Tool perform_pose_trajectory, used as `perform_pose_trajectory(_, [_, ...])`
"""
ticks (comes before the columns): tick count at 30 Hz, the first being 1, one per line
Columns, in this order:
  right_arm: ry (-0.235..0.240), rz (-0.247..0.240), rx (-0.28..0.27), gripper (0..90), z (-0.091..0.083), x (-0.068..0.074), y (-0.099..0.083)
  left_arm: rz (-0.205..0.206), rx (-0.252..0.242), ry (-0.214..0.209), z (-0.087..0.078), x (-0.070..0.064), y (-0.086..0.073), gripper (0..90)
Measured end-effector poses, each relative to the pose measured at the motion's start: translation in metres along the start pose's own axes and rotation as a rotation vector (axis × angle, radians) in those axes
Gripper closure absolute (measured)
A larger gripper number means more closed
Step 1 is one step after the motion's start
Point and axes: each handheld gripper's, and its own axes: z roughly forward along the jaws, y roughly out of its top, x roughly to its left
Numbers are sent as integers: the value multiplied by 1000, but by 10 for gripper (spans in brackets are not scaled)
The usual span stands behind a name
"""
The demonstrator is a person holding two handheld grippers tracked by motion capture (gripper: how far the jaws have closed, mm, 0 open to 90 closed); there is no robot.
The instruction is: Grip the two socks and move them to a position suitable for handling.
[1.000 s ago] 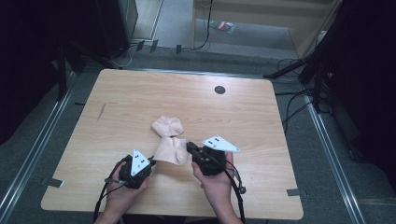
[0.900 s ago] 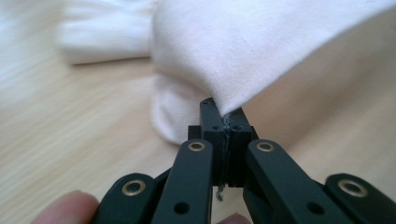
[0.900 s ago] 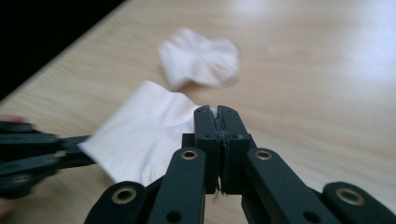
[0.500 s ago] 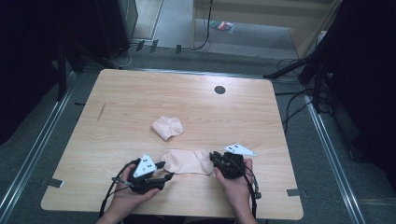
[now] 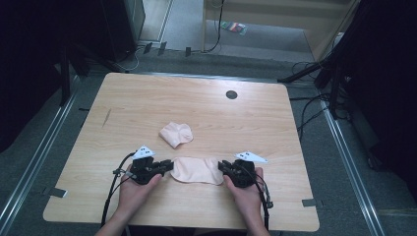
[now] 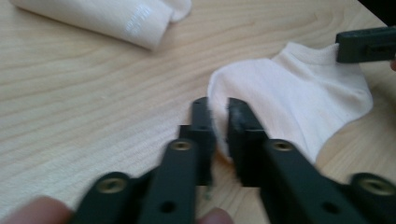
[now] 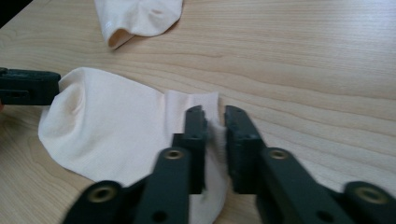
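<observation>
A pale pink sock (image 5: 196, 170) lies flat near the table's front edge, stretched between both grippers. My left gripper (image 5: 169, 166) is shut on its rounded left end (image 6: 299, 98), with the cloth pinched between the jaws (image 6: 218, 109). On the opposite end, my right gripper (image 5: 221, 165) is shut on the sock's edge (image 7: 112, 126), jaws (image 7: 214, 116) nipping the fabric. A second pale sock (image 5: 176, 133) sits crumpled a little farther back, also seen in the left gripper view (image 6: 116, 18) and the right gripper view (image 7: 140, 14).
The wooden table (image 5: 147, 98) has a small black round cap (image 5: 231, 94) at the back. Cables trail from both grippers toward the front edge. Dark equipment and cables stand on the floor around the table.
The sock was bunched beside the second sock a second ago. Both grippers have moved apart and toward the front edge, drawing it out flat between them.
</observation>
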Motion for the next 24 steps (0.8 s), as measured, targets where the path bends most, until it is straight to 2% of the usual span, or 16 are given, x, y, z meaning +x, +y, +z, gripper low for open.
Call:
perform_pose_trajectory(1, [0, 0, 0, 830, 0, 0, 0, 0, 0, 0, 0, 0, 0, 900])
perform_pose_trajectory(2, [6, -3, -4, 869, 0, 2, 0, 14, 3, -6, -3, 0, 0, 900])
perform_pose_trajectory(3, [7, -10, -10, 874, -1, 2, 0, 17, 4, -19, -5, 0, 0, 900])
perform_pose_trajectory(9, [-7, -24, -41, 879, -13, 3, -2, 44, 31, -24, -17, 1, -2, 900])
perform_pose_trajectory(10, [-3, -16, -49, 880, -17, 4, -4, 55, 39, -23, -23, 1, -4, 900])
perform_pose_trajectory(13, [6, -12, -53, 881, -22, 5, -7, 61, 46, -27, -31, 0, -5, 900])
perform_pose_trajectory(14, [19, -22, -57, 881, -25, 9, -10, 59, 46, -34, -39, 1, -7, 900])
perform_pose_trajectory(17, [25, -39, -58, 881, -27, 13, -11, 59, 52, -35, -46, 0, -10, 900])
perform_pose_trajectory(19, [27, -46, -61, 881, -29, 16, -12, 75, 58, -22, -52, 0, -13, 900])
perform_pose_trajectory(22, [23, -58, -59, 884, -28, 18, -14, 105, 74, 21, -57, 3, -18, 900])
perform_pose_trajectory(24, [23, -62, -59, 884, -27, 18, -14, 109, 79, 22, -55, 4, -19, 900])
